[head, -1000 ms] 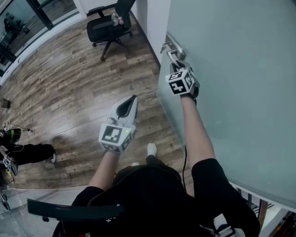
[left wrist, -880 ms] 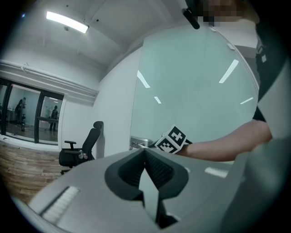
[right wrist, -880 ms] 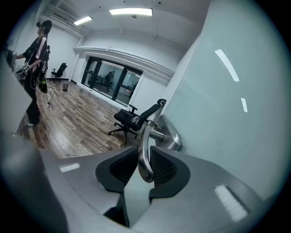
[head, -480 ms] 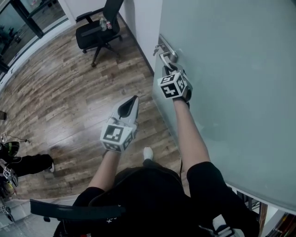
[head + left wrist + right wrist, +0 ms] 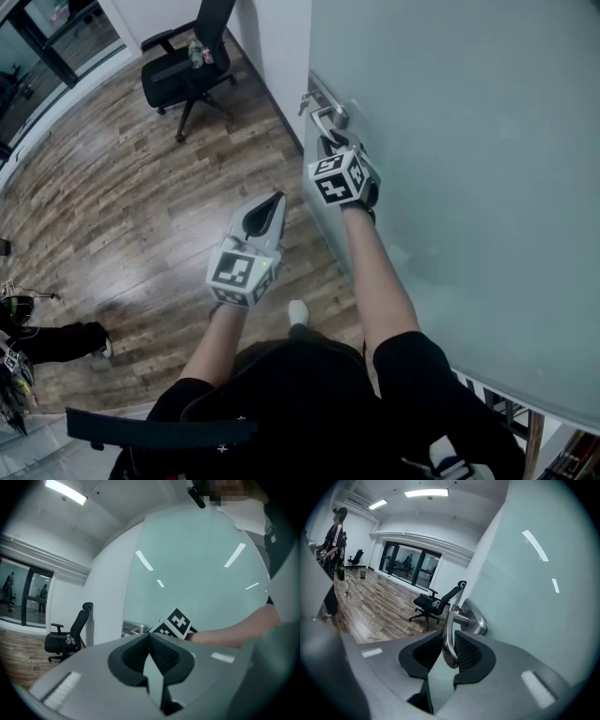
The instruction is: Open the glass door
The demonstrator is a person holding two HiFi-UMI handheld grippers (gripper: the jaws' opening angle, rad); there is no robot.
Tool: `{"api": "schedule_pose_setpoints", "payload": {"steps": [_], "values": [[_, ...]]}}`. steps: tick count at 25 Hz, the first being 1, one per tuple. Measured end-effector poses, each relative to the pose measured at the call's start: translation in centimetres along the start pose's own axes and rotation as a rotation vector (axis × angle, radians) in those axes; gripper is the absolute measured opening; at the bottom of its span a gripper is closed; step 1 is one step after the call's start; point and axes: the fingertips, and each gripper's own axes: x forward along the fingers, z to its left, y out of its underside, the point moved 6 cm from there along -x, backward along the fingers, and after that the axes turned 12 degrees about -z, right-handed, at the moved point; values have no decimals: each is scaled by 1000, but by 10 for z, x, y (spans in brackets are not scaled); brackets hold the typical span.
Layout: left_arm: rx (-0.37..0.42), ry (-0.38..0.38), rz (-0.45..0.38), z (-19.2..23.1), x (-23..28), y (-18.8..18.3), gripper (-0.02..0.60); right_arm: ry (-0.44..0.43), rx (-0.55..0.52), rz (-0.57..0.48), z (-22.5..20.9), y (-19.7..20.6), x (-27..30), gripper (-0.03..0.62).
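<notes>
The glass door (image 5: 469, 187), at the person's right, is judged heavy, stiff and breakable, so its slick metal lever handle (image 5: 448, 620) is gripped by the right claw (image 5: 449, 645), while the left claw (image 5: 150, 640) is closed on nothing.

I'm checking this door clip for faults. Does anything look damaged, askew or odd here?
Nothing stands out. The glass door shows no cracks, the right gripper is shut on the door handle, and the left gripper is shut, empty, apart from the door.
</notes>
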Motion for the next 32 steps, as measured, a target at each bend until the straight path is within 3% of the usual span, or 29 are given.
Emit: {"api": "schedule_pose_setpoints", "payload": {"steps": [6, 10, 13, 17, 23, 26, 32], "values": [[6, -14, 5, 2, -16, -5, 0, -7, -25, -36, -1, -9, -12, 86], [9, -19, -6, 4, -33, -10, 0, -24, -30, -120, 13, -25, -49, 86], [16, -20, -21, 5, -43, -14, 0, -90, 50, -222, 36, -36, -83, 70], [25, -23, -45, 2, -62, -22, 0, -191, 259, -371, 69, -46, -138, 29], [23, -60, -74, 3, -111, -37, 0, -238, 453, -458, 109, -46, -219, 9], [20, -76, -82, 0, -142, -46, 0, -220, 494, -476, 125, -45, -254, 3], [15, -67, -105, -10, -165, -55, 0, -188, 475, -474, 132, -46, -284, 2]]}}
